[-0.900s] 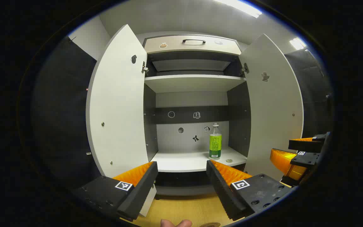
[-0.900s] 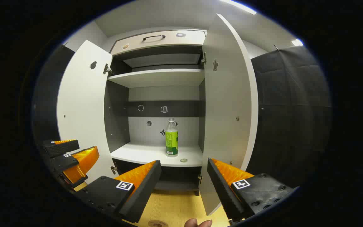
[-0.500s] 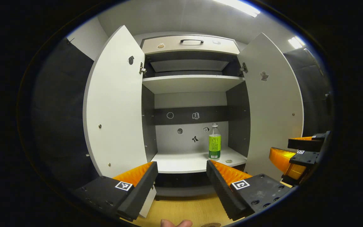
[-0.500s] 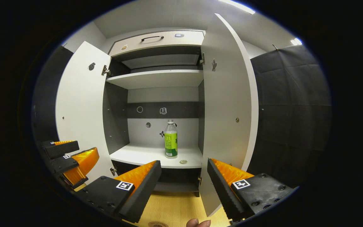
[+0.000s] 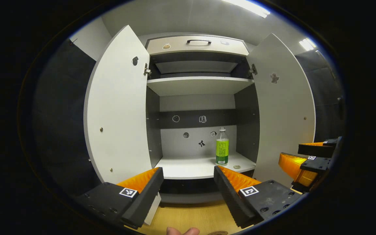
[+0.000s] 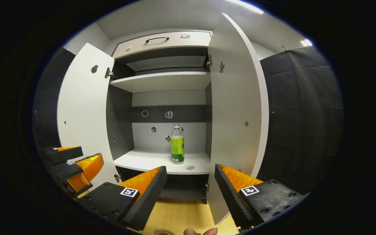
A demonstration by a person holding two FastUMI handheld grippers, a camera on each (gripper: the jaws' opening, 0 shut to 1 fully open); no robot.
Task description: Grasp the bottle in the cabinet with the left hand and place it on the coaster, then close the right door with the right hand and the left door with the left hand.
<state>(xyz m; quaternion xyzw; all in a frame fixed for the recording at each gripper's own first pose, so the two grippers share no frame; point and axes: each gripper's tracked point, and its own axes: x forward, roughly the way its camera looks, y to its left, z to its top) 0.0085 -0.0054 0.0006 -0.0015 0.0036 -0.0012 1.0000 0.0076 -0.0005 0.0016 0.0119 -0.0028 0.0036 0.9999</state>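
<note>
Left gripper view: bottle (image 5: 222, 150) upright on lower shelf (image 5: 188, 168), doors swung wide for reach. Left gripper (image 5: 188, 182) spread, empty, facing it; right gripper (image 6: 190, 182) likewise. Coaster perhaps underneath.

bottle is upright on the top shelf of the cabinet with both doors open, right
Not quite. The bottle stands upright on the lower shelf, not the top shelf, which the left gripper view shows bare. The left door and right door are indeed open.
</note>
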